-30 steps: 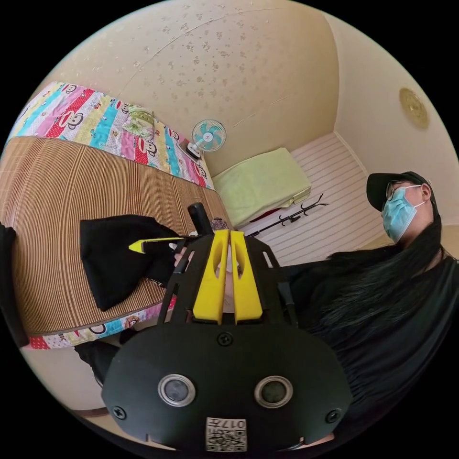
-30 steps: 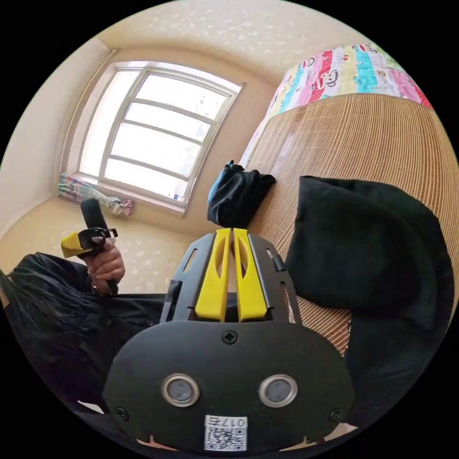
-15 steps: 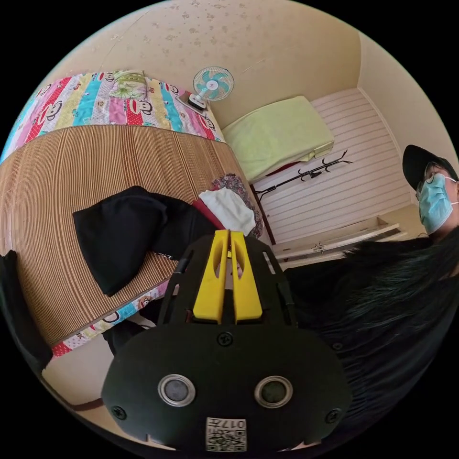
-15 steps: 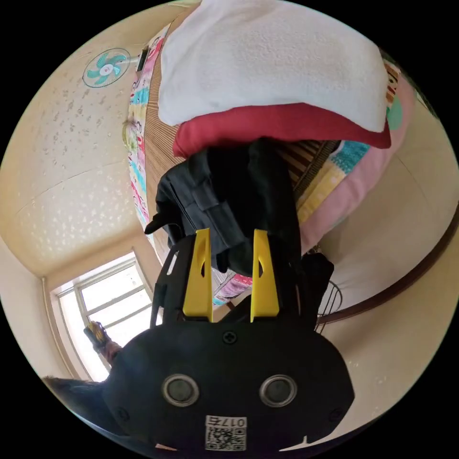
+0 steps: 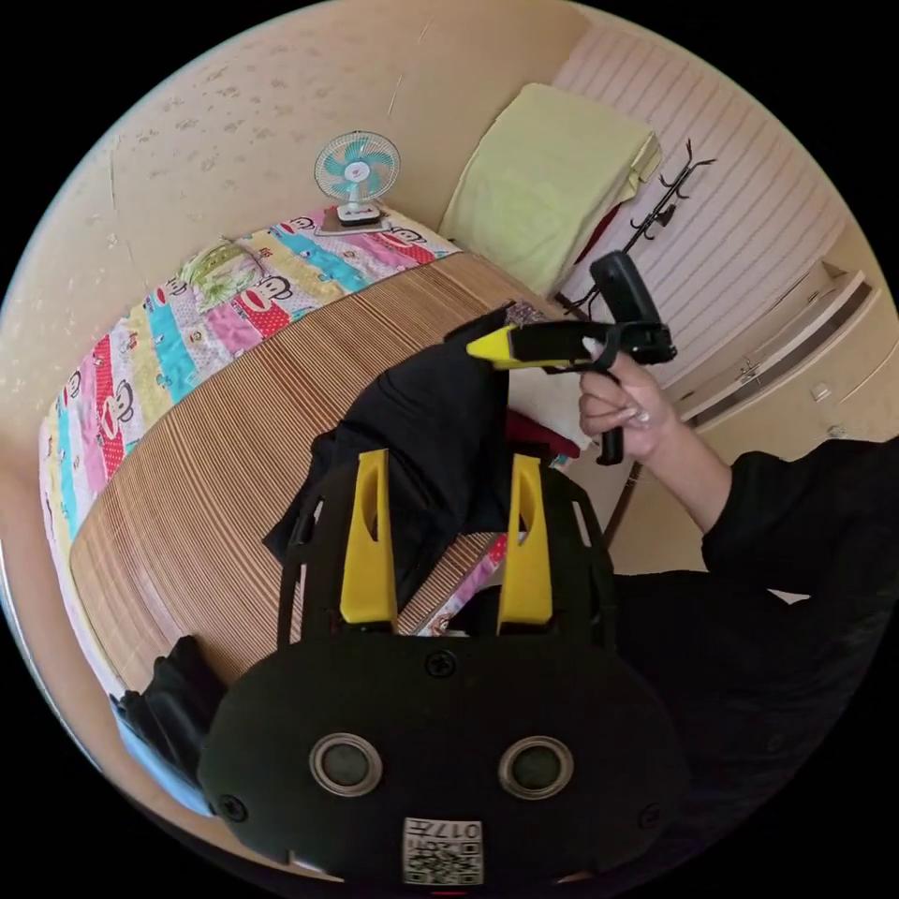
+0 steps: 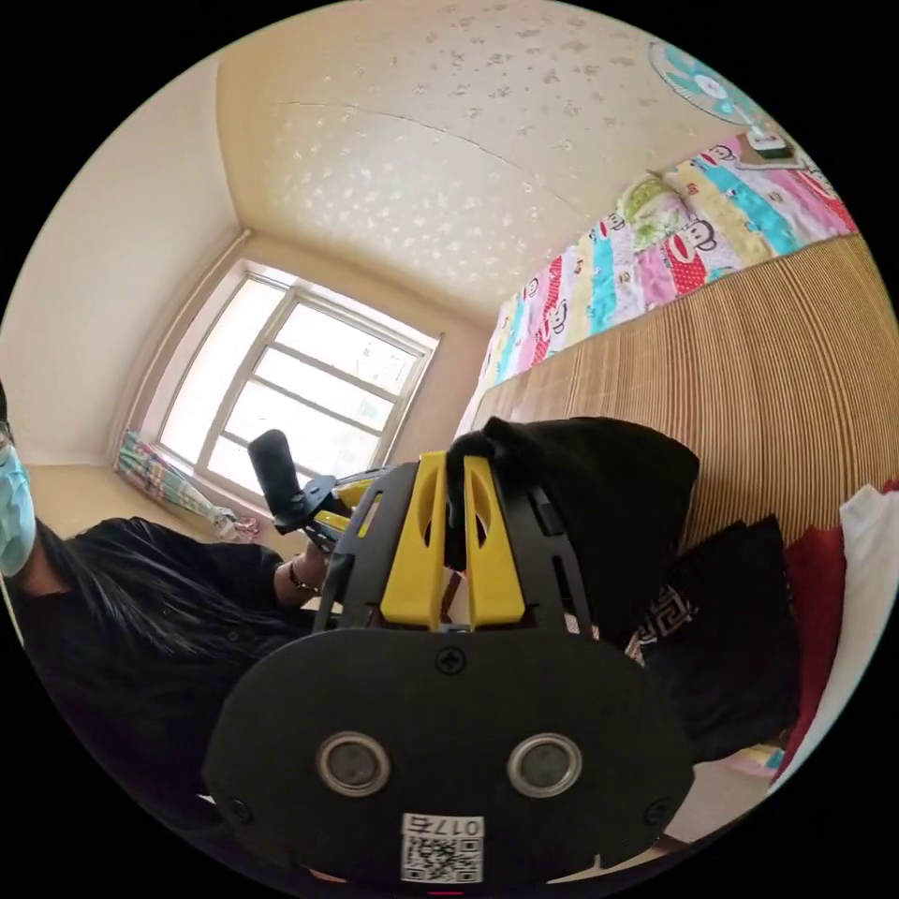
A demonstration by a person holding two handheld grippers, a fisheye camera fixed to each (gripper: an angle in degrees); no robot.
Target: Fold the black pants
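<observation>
Two tools changed within a second: my right tool (image 6: 449,468) now pinches the black pants (image 5: 440,449) up at twelve o'clock, my left tool (image 5: 448,534) gapes empty, starting the fold.

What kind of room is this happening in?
Most likely a bedroom at home: a bed with a bamboo mat over a cartoon-print sheet, a small fan, and a window.

Beige walls, a bright window (image 6: 300,375), a fan (image 5: 356,173) (beside the bed (image 5: 215,412)).
</observation>
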